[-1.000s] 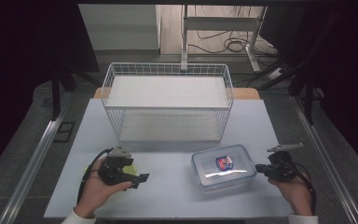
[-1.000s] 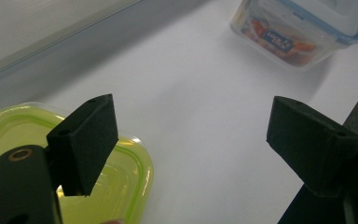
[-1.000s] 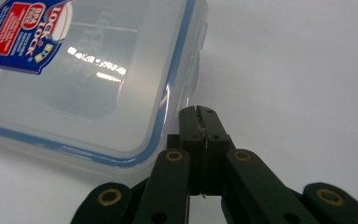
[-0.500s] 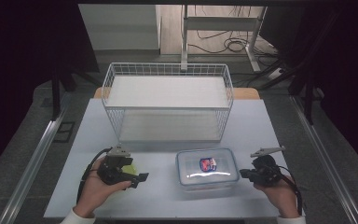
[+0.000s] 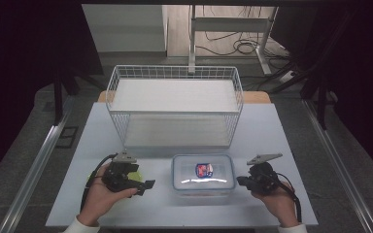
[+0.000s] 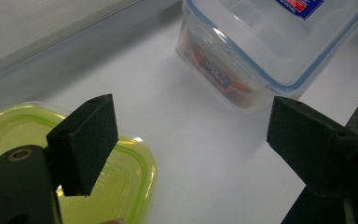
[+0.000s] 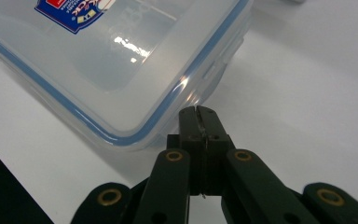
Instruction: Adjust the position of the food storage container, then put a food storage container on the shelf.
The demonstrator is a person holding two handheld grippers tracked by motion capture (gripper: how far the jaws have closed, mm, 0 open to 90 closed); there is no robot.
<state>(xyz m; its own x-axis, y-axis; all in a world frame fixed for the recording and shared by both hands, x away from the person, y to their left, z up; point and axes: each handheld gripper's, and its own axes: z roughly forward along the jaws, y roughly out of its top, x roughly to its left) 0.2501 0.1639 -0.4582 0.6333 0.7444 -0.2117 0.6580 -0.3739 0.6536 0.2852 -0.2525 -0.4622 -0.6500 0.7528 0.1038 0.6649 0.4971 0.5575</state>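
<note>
A clear plastic box with a blue-rimmed lid and a red and blue label (image 5: 203,174) lies on the white table (image 5: 175,213) near the front middle. My right gripper (image 5: 239,180) is shut with nothing in it, and its tips (image 7: 199,114) press against the box's (image 7: 121,60) right side by a lid clasp. My left gripper (image 5: 143,182) is held open to the left of the box. In the left gripper view its jaws (image 6: 191,144) stand wide apart above a yellow-green lidded container (image 6: 126,186), and the clear box (image 6: 279,46) lies farther off.
A white wire basket (image 5: 175,80) stands across the back half of the table, its front wall just behind the box. The table's front edge runs close under both hands. Metal rails (image 5: 34,170) flank the table on the floor.
My shut right gripper has moved left and pushed the clear box leftward toward the middle of the table. The left gripper has stayed where it was.
</note>
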